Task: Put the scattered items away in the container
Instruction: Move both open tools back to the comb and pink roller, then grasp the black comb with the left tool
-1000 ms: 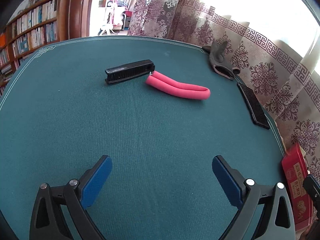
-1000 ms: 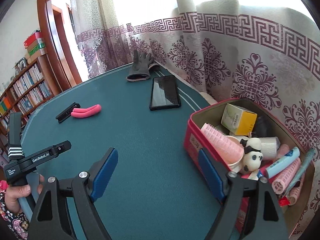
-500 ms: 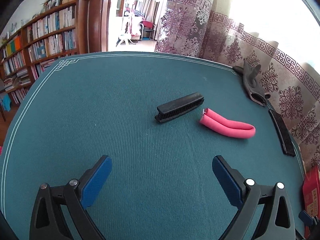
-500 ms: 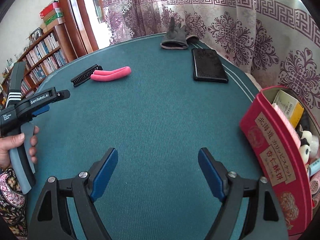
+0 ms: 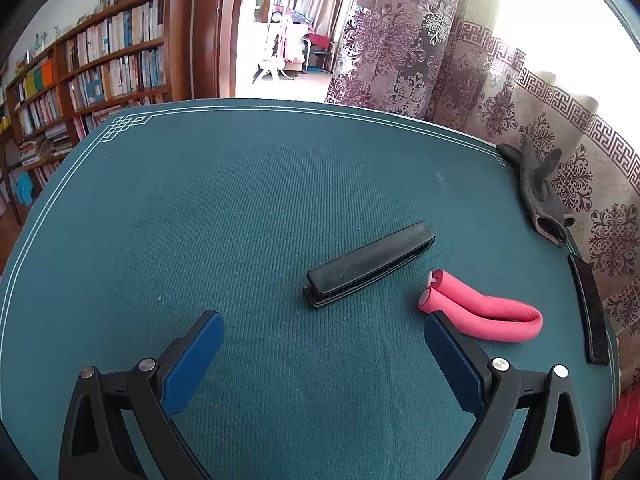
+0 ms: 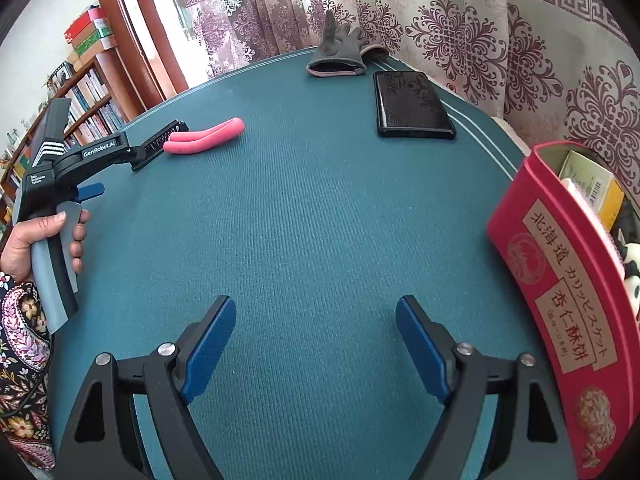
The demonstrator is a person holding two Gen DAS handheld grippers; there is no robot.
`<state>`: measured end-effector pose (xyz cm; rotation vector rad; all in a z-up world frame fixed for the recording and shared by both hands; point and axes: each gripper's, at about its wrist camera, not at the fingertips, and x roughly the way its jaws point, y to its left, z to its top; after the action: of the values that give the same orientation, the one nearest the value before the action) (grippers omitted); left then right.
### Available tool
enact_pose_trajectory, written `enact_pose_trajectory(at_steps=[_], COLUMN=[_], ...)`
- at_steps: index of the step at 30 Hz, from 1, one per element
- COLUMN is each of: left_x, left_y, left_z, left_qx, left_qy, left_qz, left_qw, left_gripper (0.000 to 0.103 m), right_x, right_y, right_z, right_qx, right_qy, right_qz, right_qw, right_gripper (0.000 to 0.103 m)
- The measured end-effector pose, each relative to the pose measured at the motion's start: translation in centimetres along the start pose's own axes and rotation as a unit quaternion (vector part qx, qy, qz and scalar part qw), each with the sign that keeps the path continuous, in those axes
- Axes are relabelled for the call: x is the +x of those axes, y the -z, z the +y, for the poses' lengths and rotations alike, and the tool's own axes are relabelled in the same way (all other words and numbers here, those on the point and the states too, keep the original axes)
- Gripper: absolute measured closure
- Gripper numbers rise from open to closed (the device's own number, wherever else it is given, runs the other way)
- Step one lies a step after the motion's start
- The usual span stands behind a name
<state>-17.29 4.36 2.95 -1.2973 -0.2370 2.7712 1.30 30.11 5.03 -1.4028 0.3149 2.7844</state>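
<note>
Left gripper is open and empty, nosing toward the comb, which lies just ahead, long axis slanting up to the right across the jaws' gap. The pink roller sits beside its right finger. Right gripper, also open and empty, hangs far off over bare worktop, beside the red tin.

Both our grippers stand wide, holding nothing.
Our left gripper tilts downward, blue pads spread apart, its grip wrapped by our left hand (patterned sleeve at the wrist). Our right gripper tilts down likewise, jaws parted and empty.
</note>
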Motion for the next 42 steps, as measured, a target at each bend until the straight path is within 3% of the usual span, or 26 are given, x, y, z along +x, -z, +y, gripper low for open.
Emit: enact_pose_trajectory(at_steps=[5,10,15,20,24,28,32,40,42], left_x=[0.6,1.4,2.6,3.9,5.7,6.6,6.5,4.2,3.5], left_y=[-0.6,-1.4,-1.7,-2.3,-2.9,-3.7,-4.0,-2.9,-2.3], left_z=[-1.6,-2.8,-4.2,-4.5,-4.5,-4.7,-3.9,-0.9,0.2], left_qx=[-0.048,-0.084,-0.081,-0.087,-0.081,-0.063,-0.051,0.001,-0.001], left_qy=[-0.021,-0.076,-0.096,-0.088,-0.09,-0.098,-0.073,-0.041,-0.022], left_qz=[-0.029,-0.069,-0.077,-0.064,-0.027,-0.019,-0.023,-0.029,-0.025], left_qw=[0.9982,0.9912,0.9891,0.9902,0.9923,0.993,0.9958,0.9988,0.9994], left_gripper=[0.001,0.001,0.001,0.001,0.001,0.001,0.002,0.062,0.064], right_x=[0.3,0.4,0.6,1.0,1.1,1.2,1.3,1.8,2.0], right_y=[0.1,0.0,0.2,0.2,0.2,0.3,0.3,-0.1,-0.5], right_z=[-0.5,-0.9,-0.7,-0.6,-0.6,-0.6,-0.5,0.0,0.2], right_qx=[0.003,0.006,-0.011,-0.018,-0.022,-0.024,-0.027,-0.035,-0.036], right_qy=[-0.008,-0.015,-0.02,-0.033,-0.035,-0.033,-0.029,-0.013,-0.013], right_qz=[0.001,-0.007,-0.014,-0.017,-0.018,-0.018,-0.017,-0.009,-0.008], right_qw=[1.0,1.0,1.0,0.999,0.999,0.999,0.999,0.999,0.999], right_gripper=[0.018,0.018,0.014,0.006,0.004,0.004,0.004,0.004,0.004])
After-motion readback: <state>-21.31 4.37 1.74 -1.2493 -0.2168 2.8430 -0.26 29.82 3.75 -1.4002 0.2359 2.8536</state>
